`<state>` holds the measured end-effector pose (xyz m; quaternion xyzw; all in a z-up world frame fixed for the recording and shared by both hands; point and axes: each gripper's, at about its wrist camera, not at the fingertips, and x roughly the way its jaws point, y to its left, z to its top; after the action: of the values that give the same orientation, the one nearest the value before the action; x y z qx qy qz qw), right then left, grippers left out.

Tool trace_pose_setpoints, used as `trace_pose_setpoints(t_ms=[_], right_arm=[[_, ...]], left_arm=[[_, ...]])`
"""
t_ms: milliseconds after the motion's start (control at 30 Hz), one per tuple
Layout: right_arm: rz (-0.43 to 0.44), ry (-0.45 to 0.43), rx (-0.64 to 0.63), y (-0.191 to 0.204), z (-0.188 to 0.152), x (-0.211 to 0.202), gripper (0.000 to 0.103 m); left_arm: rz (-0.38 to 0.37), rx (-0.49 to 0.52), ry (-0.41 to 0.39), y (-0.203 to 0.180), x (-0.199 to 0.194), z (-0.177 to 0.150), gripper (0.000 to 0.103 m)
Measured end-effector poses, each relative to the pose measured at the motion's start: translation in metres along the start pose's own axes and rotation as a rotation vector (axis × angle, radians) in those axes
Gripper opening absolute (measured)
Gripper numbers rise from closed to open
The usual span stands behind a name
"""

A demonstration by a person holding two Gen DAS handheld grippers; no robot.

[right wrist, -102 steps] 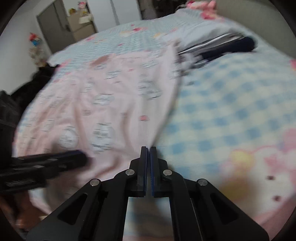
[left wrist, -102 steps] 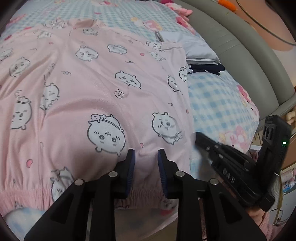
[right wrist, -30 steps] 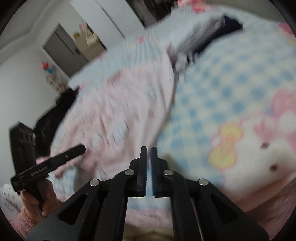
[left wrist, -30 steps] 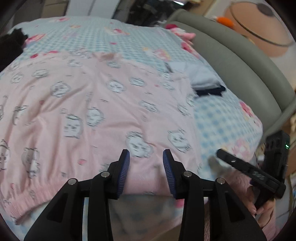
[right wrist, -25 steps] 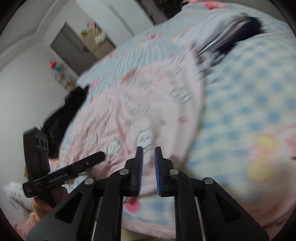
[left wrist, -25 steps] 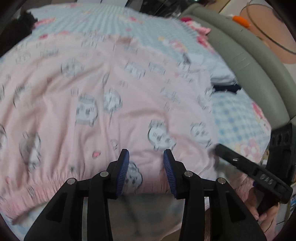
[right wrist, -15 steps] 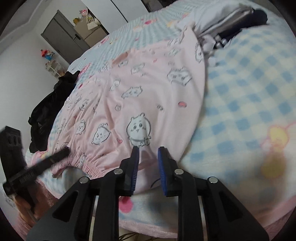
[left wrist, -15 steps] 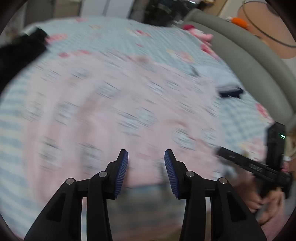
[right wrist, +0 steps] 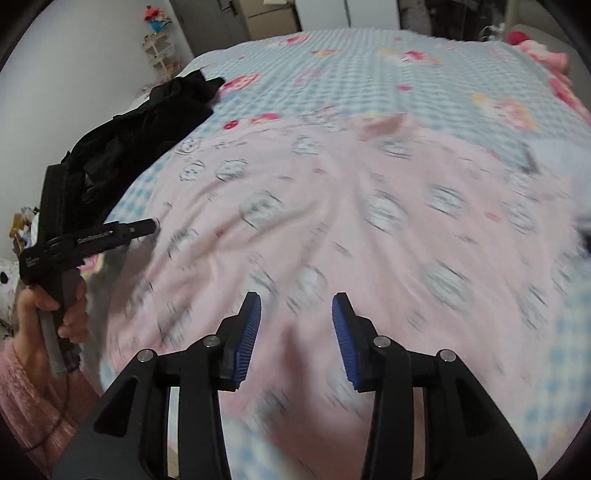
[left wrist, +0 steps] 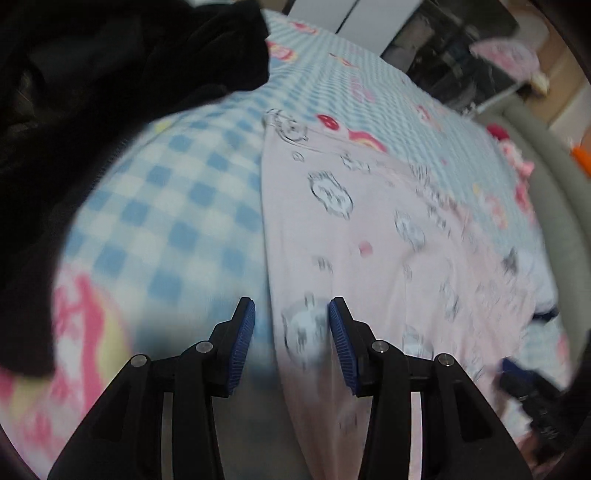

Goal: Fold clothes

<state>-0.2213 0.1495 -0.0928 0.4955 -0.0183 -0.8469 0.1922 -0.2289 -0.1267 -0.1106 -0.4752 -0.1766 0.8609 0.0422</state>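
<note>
Both the left gripper (left wrist: 291, 317) and right gripper (right wrist: 296, 314) hold ribbed blue fingers spread, empty, above the soft, creased pink garment (right wrist: 369, 229).

Dim, even light — heavy motion blur

Home bedroom: bed (right wrist: 369, 55) under blue checked cartoon blanket, grey padded headboard (left wrist: 554, 192), closet doors (right wrist: 321, 13).
</note>
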Motion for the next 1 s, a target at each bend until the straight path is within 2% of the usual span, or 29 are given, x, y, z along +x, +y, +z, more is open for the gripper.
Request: trace_pose_setpoints(t_ms=[133, 167, 200, 233, 267, 300, 467, 500, 533, 567, 633, 700, 767, 867, 1000], right_arm=[[0.014, 0.009, 0.042, 0.0, 0.024, 0.035, 0.041], [0.005, 0.012, 0.045, -0.001, 0.029, 0.043, 0.041], [-0.003, 0.015, 0.048, -0.002, 0.033, 0.051, 0.041], [-0.011, 0.022, 0.052, -0.004, 0.035, 0.059, 0.041], [-0.016, 0.031, 0.057, -0.007, 0.036, 0.067, 0.041], [-0.017, 0.041, 0.062, -0.009, 0.036, 0.073, 0.041], [-0.026, 0.03, 0.084, -0.017, 0.034, 0.07, 0.041], [-0.038, 0.029, 0.081, -0.018, 0.034, 0.069, 0.041], [-0.045, 0.035, 0.077, -0.02, 0.034, 0.07, 0.041], [-0.047, 0.05, 0.073, -0.022, 0.033, 0.074, 0.041], [-0.047, 0.059, 0.065, -0.025, 0.03, 0.076, 0.041], [-0.041, 0.053, 0.063, -0.024, 0.031, 0.07, 0.041], [-0.026, 0.039, 0.062, -0.024, 0.035, 0.06, 0.042], [-0.016, 0.019, 0.065, -0.026, 0.052, 0.045, 0.047], [-0.012, -0.007, 0.071, -0.03, 0.097, 0.04, 0.049]], left_arm=[[-0.058, -0.029, 0.002, 0.018, 0.014, 0.017, 0.044], [-0.072, -0.037, 0.003, 0.023, 0.018, 0.021, 0.04], [-0.086, -0.044, 0.003, 0.027, 0.021, 0.025, 0.034], [-0.101, -0.051, 0.004, 0.032, 0.025, 0.029, 0.009], [-0.115, -0.058, 0.004, 0.037, 0.028, 0.033, 0.003], [-0.13, -0.066, 0.005, 0.041, 0.032, 0.037, 0.003], [0.026, 0.032, -0.051, 0.036, 0.019, 0.052, 0.002], [0.048, 0.028, -0.04, 0.039, 0.021, 0.052, 0.002], [0.065, 0.014, -0.021, 0.045, 0.025, 0.05, 0.007], [0.083, 0.001, -0.002, 0.05, 0.028, 0.049, 0.007], [0.034, -0.072, 0.019, 0.065, 0.025, 0.047, 0.007], [-0.057, -0.14, 0.005, 0.079, 0.017, 0.05, 0.017], [-0.156, -0.207, -0.004, 0.092, 0.013, 0.056, 0.046], [-0.222, -0.226, 0.015, 0.095, 0.028, 0.074, 0.048], [-0.17, -0.152, 0.022, 0.078, 0.053, 0.104, 0.048]])
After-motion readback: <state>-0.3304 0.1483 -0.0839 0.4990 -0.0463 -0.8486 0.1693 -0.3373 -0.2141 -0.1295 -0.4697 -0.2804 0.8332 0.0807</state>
